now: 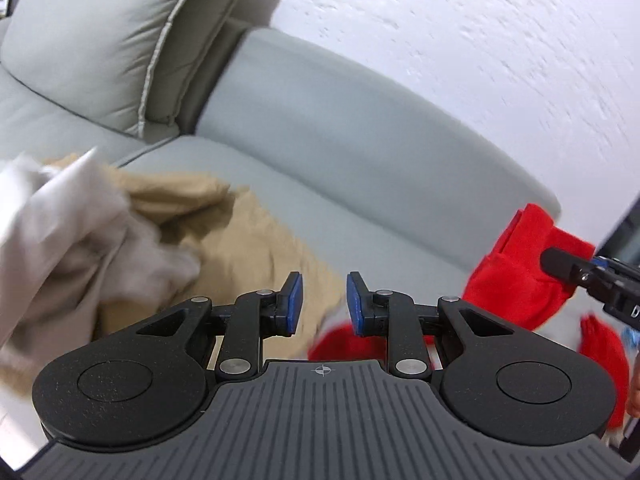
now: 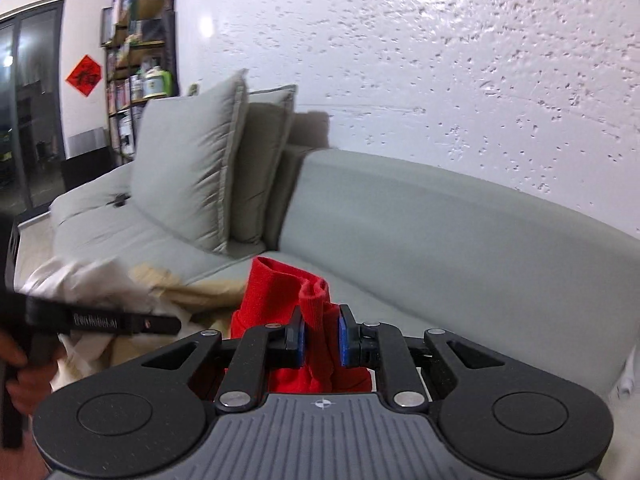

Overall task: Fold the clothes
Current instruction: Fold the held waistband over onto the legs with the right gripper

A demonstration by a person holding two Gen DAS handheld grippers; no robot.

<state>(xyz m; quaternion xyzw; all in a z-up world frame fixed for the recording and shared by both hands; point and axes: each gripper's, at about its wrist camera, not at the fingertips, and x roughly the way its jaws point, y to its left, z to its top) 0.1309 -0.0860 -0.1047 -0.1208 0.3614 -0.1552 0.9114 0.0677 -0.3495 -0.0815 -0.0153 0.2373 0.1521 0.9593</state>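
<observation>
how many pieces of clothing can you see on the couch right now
3: a red garment clamped in the right gripper, a beige one on the seat, a white one atop it. More may be hidden.

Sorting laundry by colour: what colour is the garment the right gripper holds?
Bright red; the red garment shows best in the right wrist view, pinched in the right gripper.

A pale grey sofa (image 2: 400, 240) is carrying everything here. A tan cloth (image 1: 256, 232) is lying crumpled across its seat, a white garment (image 1: 72, 232) is bunching up on top of it, and grey cushions (image 2: 188, 168) are leaning against the backrest.
</observation>
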